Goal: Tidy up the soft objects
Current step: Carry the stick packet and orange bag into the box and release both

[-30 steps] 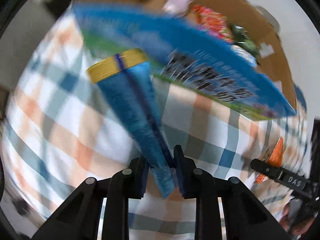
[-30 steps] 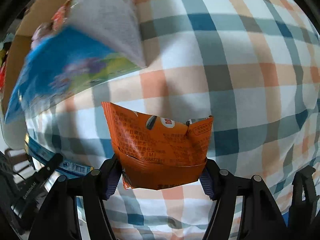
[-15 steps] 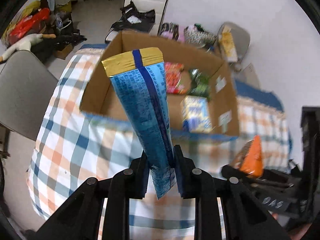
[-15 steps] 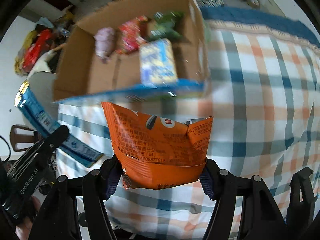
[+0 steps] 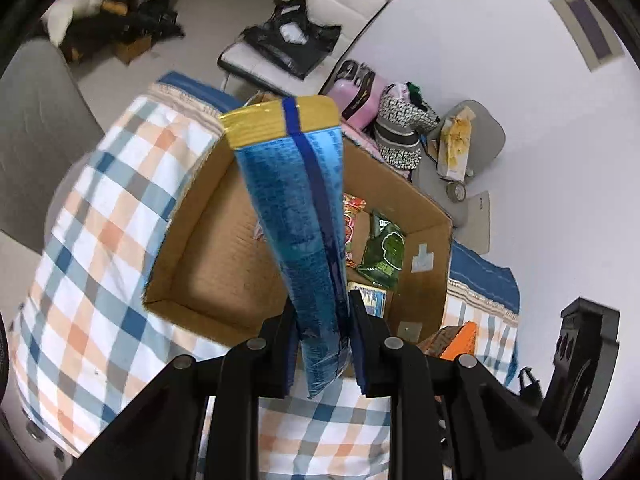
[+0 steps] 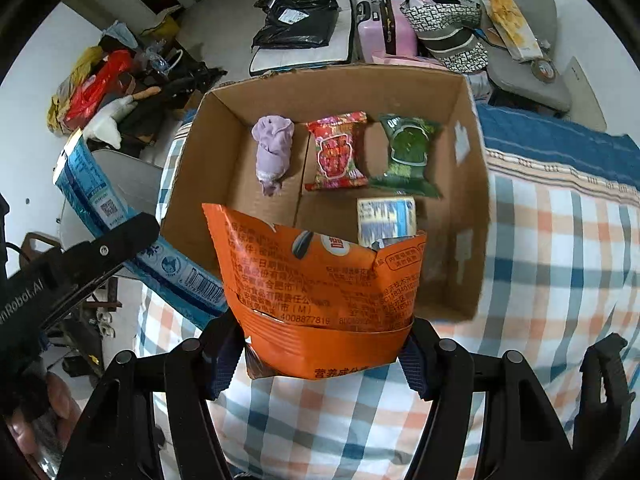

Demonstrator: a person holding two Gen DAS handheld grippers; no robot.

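My left gripper (image 5: 322,344) is shut on a long blue packet (image 5: 298,216) with a gold end, held upright over the near edge of an open cardboard box (image 5: 208,264). My right gripper (image 6: 324,344) is shut on an orange snack bag (image 6: 316,280), held above the box's near wall (image 6: 452,292). Inside the box lie a purple soft toy (image 6: 272,148), a red packet (image 6: 336,152), a green packet (image 6: 408,152) and a small blue-white pack (image 6: 386,216). The blue packet also shows at the left in the right wrist view (image 6: 120,232).
The box sits on a plaid cloth (image 6: 560,248) covering the surface. Behind it are a white chair with a black bag (image 6: 300,20), a pink suitcase (image 6: 384,28), a grey chair (image 5: 36,128) and floor clutter at the left.
Both grippers have risen and pulled back with their packets. The box, close and blurred before, now lies whole below and ahead of them.
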